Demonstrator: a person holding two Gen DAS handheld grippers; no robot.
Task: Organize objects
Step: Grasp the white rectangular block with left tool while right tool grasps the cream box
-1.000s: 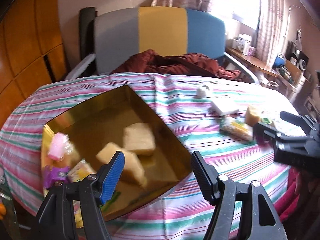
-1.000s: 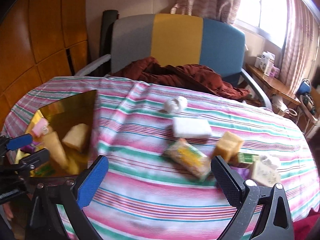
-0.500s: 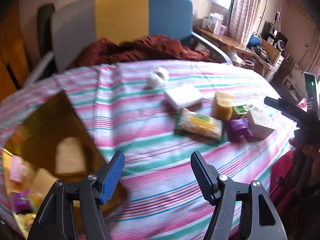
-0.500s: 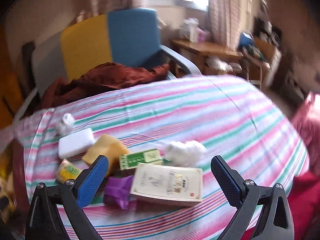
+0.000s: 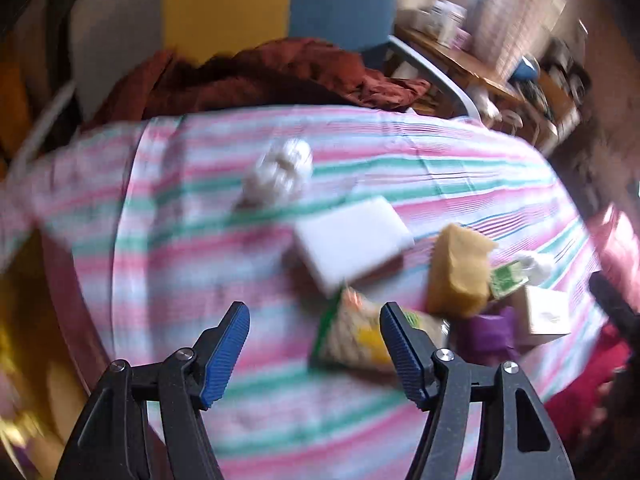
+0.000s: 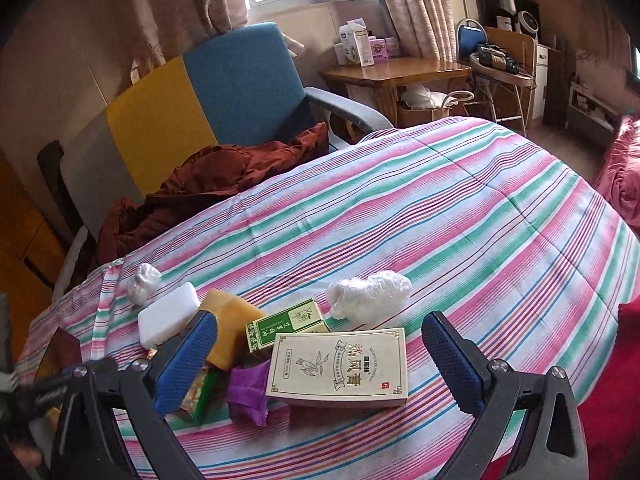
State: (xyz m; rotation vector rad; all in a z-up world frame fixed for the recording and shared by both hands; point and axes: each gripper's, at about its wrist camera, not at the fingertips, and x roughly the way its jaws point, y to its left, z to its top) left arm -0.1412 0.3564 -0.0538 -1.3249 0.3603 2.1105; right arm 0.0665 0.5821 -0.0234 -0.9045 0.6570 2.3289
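My left gripper (image 5: 314, 340) is open and empty, low over the striped tablecloth (image 5: 200, 240), with a green-and-yellow snack packet (image 5: 360, 336) just beyond its right finger. Past it lie a white block (image 5: 348, 244), a yellow sponge (image 5: 456, 276), a small green box (image 5: 506, 278), a purple wrapper (image 5: 486, 334) and a cream box (image 5: 544, 314). My right gripper (image 6: 320, 356) is open and empty, with the cream box (image 6: 340, 366) between its fingers. The green box (image 6: 286, 324), yellow sponge (image 6: 230, 328), purple wrapper (image 6: 248, 394) and white block (image 6: 168, 318) lie beside it.
A crumpled white plastic wad (image 6: 370, 292) lies behind the cream box; a smaller white ball (image 6: 142, 280) sits near the table's far edge. The gold bin's edge (image 5: 16, 344) shows at far left. A chair (image 6: 224, 92) with a maroon cloth (image 6: 208, 184) stands behind the table.
Both grippers have swung right, away from the gold bin and toward the pile of objects. The left view is blurred by motion. Both stay open and empty.
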